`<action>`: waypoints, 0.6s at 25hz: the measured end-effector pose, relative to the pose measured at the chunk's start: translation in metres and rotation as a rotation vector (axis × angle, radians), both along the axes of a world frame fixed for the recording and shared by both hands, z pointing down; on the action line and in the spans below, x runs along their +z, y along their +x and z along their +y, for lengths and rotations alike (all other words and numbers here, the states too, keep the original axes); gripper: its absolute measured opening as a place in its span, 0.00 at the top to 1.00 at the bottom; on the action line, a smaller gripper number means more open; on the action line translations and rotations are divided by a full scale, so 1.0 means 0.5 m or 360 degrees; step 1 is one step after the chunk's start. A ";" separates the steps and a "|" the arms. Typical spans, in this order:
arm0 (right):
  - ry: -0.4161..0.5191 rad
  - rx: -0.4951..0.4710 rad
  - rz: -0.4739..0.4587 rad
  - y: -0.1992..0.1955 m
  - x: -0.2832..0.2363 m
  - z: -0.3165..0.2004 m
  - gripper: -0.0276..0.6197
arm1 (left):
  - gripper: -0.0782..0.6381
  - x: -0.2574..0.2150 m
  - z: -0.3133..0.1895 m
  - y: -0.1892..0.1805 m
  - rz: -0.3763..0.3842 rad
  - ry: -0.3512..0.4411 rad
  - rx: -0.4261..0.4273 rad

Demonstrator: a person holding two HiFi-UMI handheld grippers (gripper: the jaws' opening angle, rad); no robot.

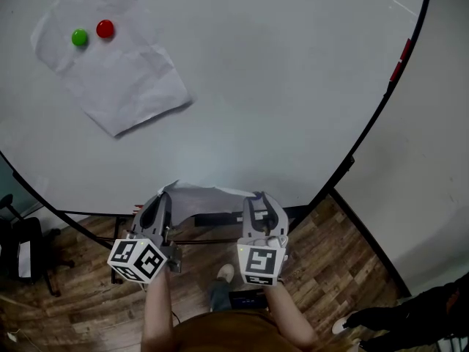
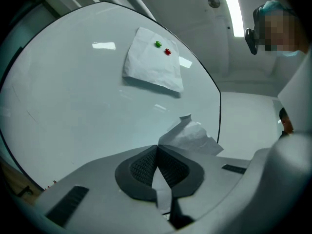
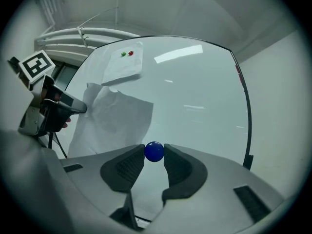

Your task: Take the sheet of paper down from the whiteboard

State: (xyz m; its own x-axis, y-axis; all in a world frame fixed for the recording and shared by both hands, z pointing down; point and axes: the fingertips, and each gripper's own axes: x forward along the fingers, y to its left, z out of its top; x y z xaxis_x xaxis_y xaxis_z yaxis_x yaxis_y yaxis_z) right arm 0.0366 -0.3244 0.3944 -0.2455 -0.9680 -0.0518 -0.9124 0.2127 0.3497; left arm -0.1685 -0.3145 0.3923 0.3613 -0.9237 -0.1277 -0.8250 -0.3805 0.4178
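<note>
Left hand-held gripper (image 2: 157, 152) clamps the freed sheet (image 2: 192, 135) at 6 o'clock; right hand-held gripper (image 3: 154, 156) pinches 1 blue magnet (image 3: 154, 151). Next, likely carry both away.

We see a crumpled white sheet of paper (image 1: 209, 196) held in front of the whiteboard's (image 1: 278, 86) lower edge, one edge pinched in the closed left gripper (image 2: 157, 149). A second sheet (image 1: 110, 72), creased and tilted, lies flat on the board under a green magnet (image 1: 79, 37) and a red magnet (image 1: 105, 28).

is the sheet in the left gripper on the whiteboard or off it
Off: the left gripper is shut on the sheet, which hangs crumpled and loose, nothing pinning it.
</note>
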 end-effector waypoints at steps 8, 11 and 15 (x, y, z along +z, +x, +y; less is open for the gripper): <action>0.0002 0.0017 0.0003 0.007 -0.004 -0.001 0.75 | 0.86 -0.013 0.007 -0.032 0.0007 0.0016 -0.0052; 0.0018 0.0021 0.0039 0.006 -0.006 0.002 0.75 | 0.86 -0.013 0.009 -0.034 0.0033 0.0018 -0.0048; 0.0027 0.0016 0.0064 0.003 -0.007 0.005 0.75 | 0.86 -0.011 0.011 -0.032 0.0036 0.0023 -0.0044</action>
State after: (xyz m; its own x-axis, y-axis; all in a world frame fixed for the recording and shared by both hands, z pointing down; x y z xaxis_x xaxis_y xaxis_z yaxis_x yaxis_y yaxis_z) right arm 0.0383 -0.3217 0.3909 -0.2378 -0.9695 -0.0587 -0.8996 0.1970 0.3897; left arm -0.1848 -0.3089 0.3868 0.3327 -0.9312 -0.1489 -0.8255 -0.3639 0.4313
